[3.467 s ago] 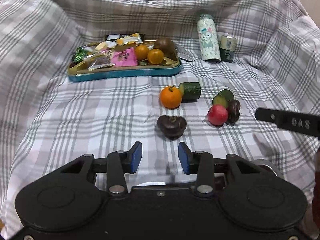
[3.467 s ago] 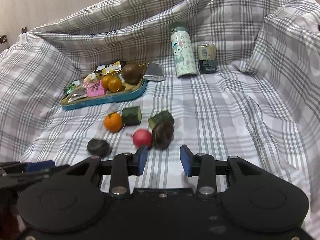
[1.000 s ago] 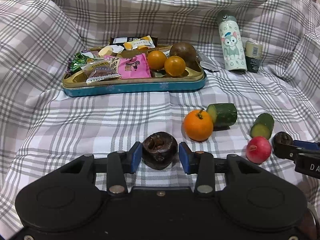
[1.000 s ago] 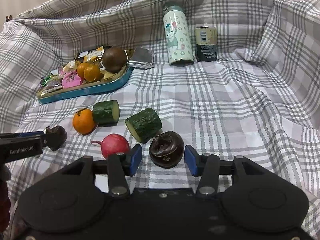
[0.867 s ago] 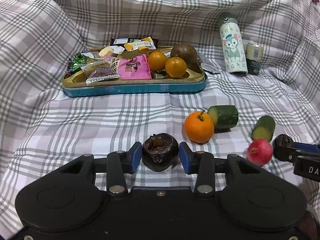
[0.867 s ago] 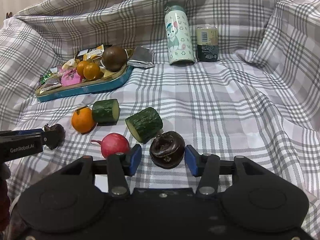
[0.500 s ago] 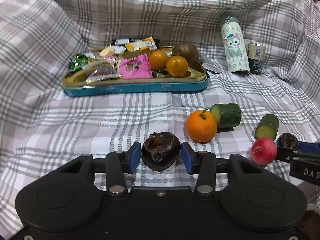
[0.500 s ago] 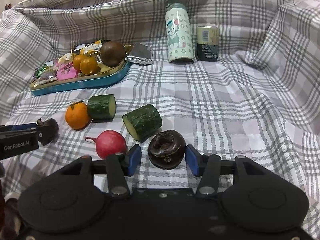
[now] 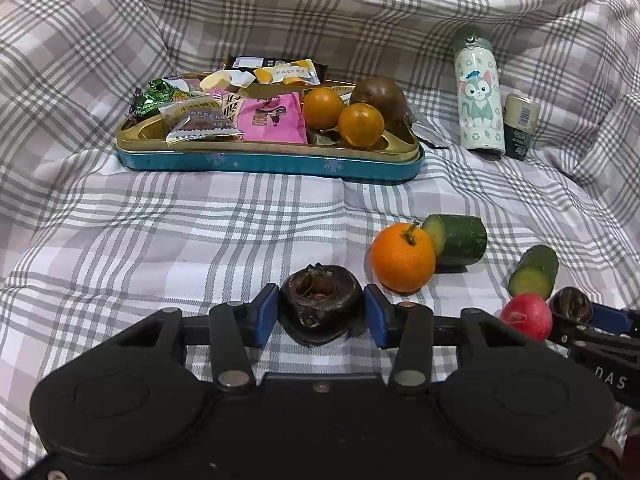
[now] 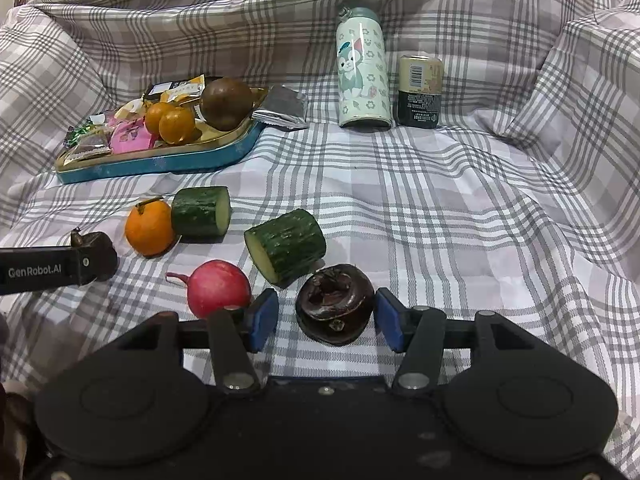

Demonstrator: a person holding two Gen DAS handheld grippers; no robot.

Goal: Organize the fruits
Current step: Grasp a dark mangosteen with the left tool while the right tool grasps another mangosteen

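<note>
My left gripper (image 9: 320,316) straddles a dark brown wrinkled fruit (image 9: 318,294) that rests on the checked cloth. Its jaws are opening and the blue pads (image 9: 265,317) stand just off the fruit's sides. My right gripper (image 10: 326,320) straddles a second dark fruit (image 10: 335,306). Its jaws are also opening, with a clear gap on the left side. An orange (image 9: 403,258), two cucumber pieces (image 9: 460,240) (image 9: 534,272) and a red radish (image 9: 526,316) lie between the two grippers. A teal tin tray (image 9: 268,160) at the back holds two small oranges, a brown round fruit and snack packets.
A cartoon-printed bottle (image 10: 363,76) and a dark can (image 10: 420,92) stand at the back right, and a foil packet (image 10: 282,114) lies beside the tray. The cloth rises in folds on the left, back and right. Bare cloth stretches right of the right gripper.
Both grippers' pads have spread a little from the dark fruits they were closed on. The fruits stay on the cloth and neither hand has moved much.
</note>
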